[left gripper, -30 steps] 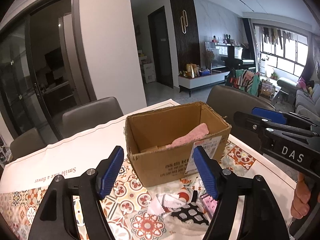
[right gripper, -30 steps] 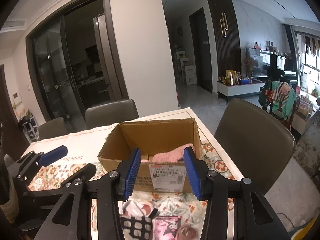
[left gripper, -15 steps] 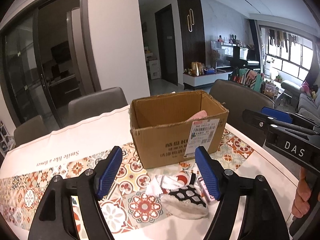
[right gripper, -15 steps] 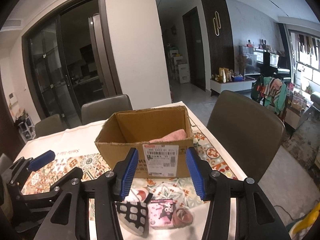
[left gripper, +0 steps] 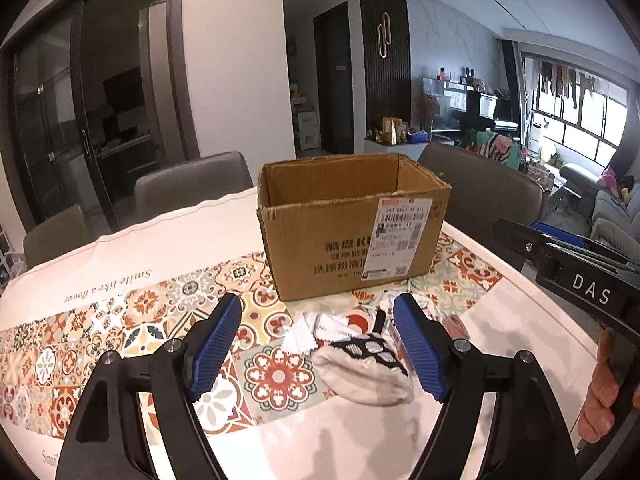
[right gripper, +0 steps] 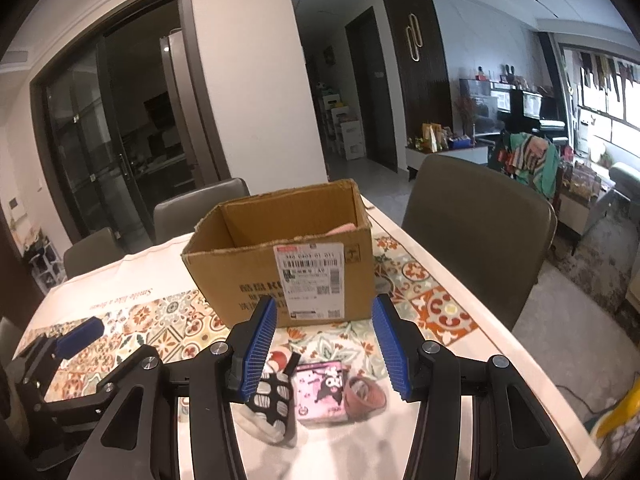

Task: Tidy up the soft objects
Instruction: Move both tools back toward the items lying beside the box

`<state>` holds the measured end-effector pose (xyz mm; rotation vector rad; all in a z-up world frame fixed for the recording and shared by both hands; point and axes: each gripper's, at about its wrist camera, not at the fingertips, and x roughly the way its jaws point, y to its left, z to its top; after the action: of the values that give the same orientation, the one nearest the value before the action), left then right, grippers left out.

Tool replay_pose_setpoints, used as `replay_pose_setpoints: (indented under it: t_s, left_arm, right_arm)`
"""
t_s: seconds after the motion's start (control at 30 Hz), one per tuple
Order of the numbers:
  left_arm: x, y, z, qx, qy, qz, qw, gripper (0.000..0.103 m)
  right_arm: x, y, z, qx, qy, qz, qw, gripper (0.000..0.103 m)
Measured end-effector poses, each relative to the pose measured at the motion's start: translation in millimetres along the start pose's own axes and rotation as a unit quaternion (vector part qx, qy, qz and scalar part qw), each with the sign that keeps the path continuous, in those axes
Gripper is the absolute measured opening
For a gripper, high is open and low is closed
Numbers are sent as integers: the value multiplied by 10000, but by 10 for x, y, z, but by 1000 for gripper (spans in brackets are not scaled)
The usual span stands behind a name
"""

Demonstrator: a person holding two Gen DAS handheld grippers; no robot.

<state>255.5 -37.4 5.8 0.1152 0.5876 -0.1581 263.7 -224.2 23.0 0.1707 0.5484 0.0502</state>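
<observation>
An open cardboard box (left gripper: 352, 232) stands on the patterned tablecloth, and a pink soft item (right gripper: 342, 229) peeks over its rim. In front of it lies a small pile: a black-and-white patterned sock (left gripper: 364, 364), white cloth scraps (left gripper: 316, 328), a pink cartoon pouch (right gripper: 322, 394) and a rolled brownish-pink piece (right gripper: 364, 392). My left gripper (left gripper: 316, 320) hovers above the sock with its jaws opening and nothing gripped. My right gripper (right gripper: 324, 320) hangs open over the pouch, holding nothing.
Grey chairs stand around the table, one at the right side (right gripper: 472, 232) and others behind (left gripper: 192, 184). The table's rounded edge (right gripper: 520, 360) runs close to the pile on the right. A hand (left gripper: 604, 392) holds the right gripper's handle.
Both grippers have drawn back from the box and sunk toward the table. The pile in front of the box now shows fully. The left jaws stand a little wider.
</observation>
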Motion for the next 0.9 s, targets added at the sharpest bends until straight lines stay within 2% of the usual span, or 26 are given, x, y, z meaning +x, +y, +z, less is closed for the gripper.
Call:
replay_pose_setpoints:
  t_s: [0.43,0.9]
  left_arm:
    - [192,-34,-277,-96,310,-149,9994,78]
    - [535,11,-477,-302,738,-375,9961,78]
  right_arm:
    - [85,-152,-358,365,336,-163,9986,51]
    - [374,-247,-662,700,795,-242,9941,51]
